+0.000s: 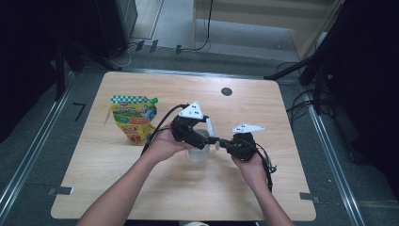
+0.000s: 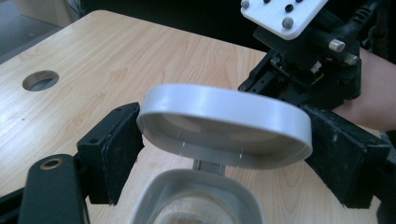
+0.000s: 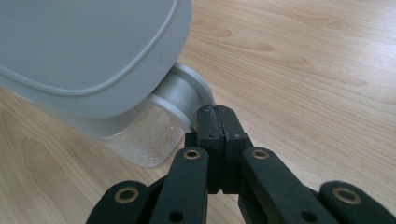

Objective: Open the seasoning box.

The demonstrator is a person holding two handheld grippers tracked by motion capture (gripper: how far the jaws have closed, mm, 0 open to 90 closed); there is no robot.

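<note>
While the left gripper (image 2: 219, 154) pinches the grey lid (image 2: 224, 123) across its 2 long sides, the right gripper (image 3: 217, 123), pressed together with nothing between, braces the container (image 1: 197, 151) at its 3 o'clock side by the hinge. To do it well, I judge, swing the lid back slowly on that hinge and keep the base pinned. Lid: smooth rounded plastic; body: clear, grainy contents. A printed pouch (image 1: 133, 117) stands at 10 o'clock on the pale wood worktop (image 1: 141, 188).
</note>
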